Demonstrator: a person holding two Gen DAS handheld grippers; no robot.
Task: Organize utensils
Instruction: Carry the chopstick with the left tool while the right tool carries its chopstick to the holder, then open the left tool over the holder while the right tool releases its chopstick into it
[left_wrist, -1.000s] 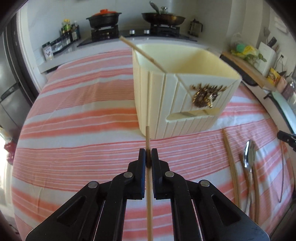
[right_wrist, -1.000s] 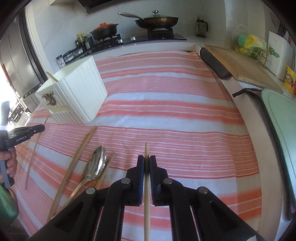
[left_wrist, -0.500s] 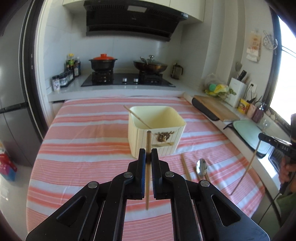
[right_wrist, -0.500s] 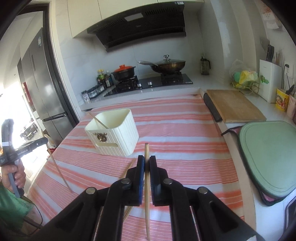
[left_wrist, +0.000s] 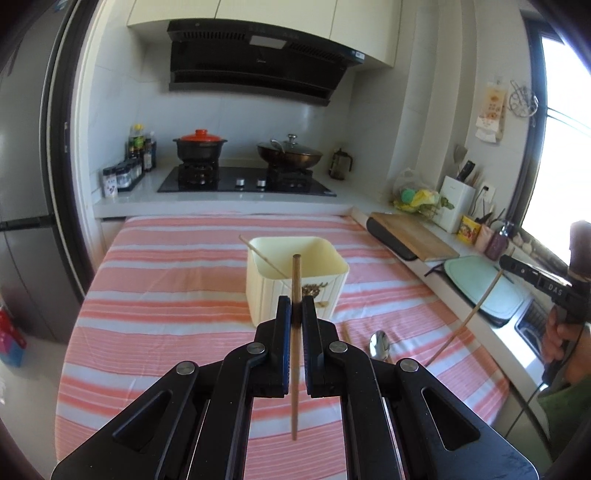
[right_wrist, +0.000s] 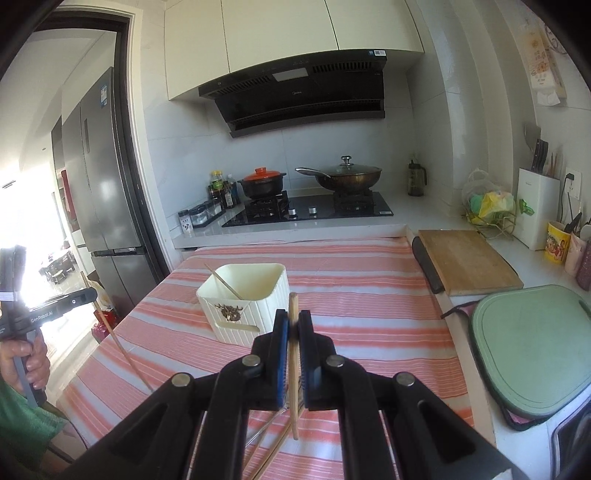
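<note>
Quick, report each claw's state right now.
Left claw: shut on a thin wooden chopstick, lifted off the table.
Right claw: shut on another thin wooden chopstick, also lifted.

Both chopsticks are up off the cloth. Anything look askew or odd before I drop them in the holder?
Nothing damaged or spilled. The right gripper holds its chopstick slightly tilted between the jaws; the left gripper holds its chopstick straight. One chopstick already leans diagonally in the cream holder.

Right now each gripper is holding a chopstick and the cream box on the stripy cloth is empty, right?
Not quite. The cream box is not empty: one chopstick already leans inside it, as the right wrist view shows. Each gripper does hold a chopstick, left and right.
</note>
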